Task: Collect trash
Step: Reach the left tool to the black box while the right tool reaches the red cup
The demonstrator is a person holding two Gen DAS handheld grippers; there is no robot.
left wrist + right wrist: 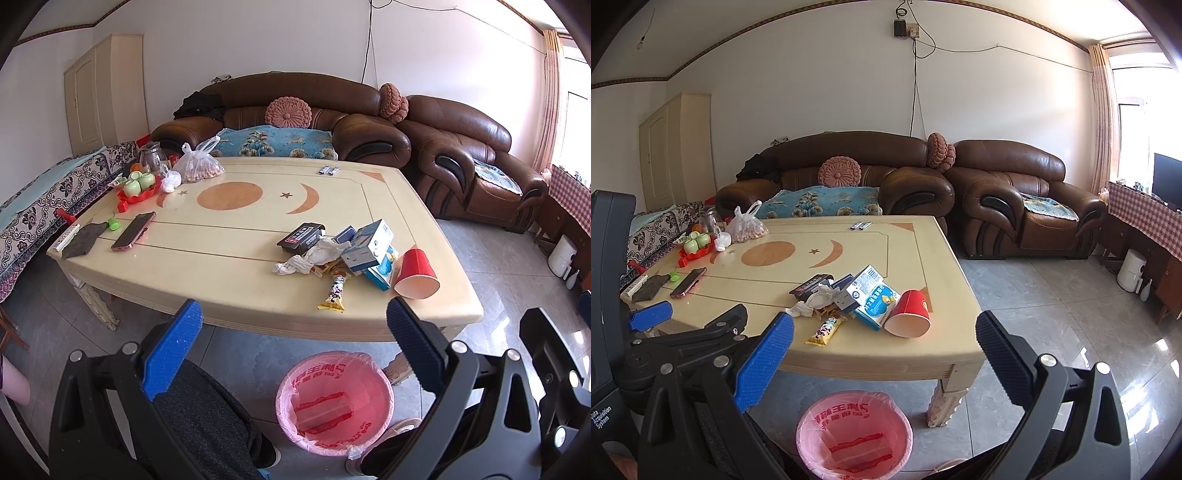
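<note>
Trash heap sits on the cream wooden coffee table point(236, 266), at the corner nearest the pink-lined round waste bin point(334, 402), which stands on the floor just below that table edge.

Left gripper point(295, 332): jaws spread wide, nothing between them, hovering short of the table above the bin. Right gripper point(886, 350): likewise splayed and empty.

Heap, from the bin outward:
- Red paper cup point(417, 275), on its side, mouth toward the bin, long axis running back across the table. Likely light, crushable; pinch the rim wall gently.
- Yellow snack wrapper point(335, 291), long axis pointing at the bin. Probably slippery film; take it mid-length.
- Crumpled white tissue point(306, 256): soft, any grip should serve.
- Blue-and-white cartons point(373, 245), tilted, stacked against each other; stiff, probably empty. Grip across the narrow faces.
- Black flat box point(300, 236), farthest from the bin.
</note>
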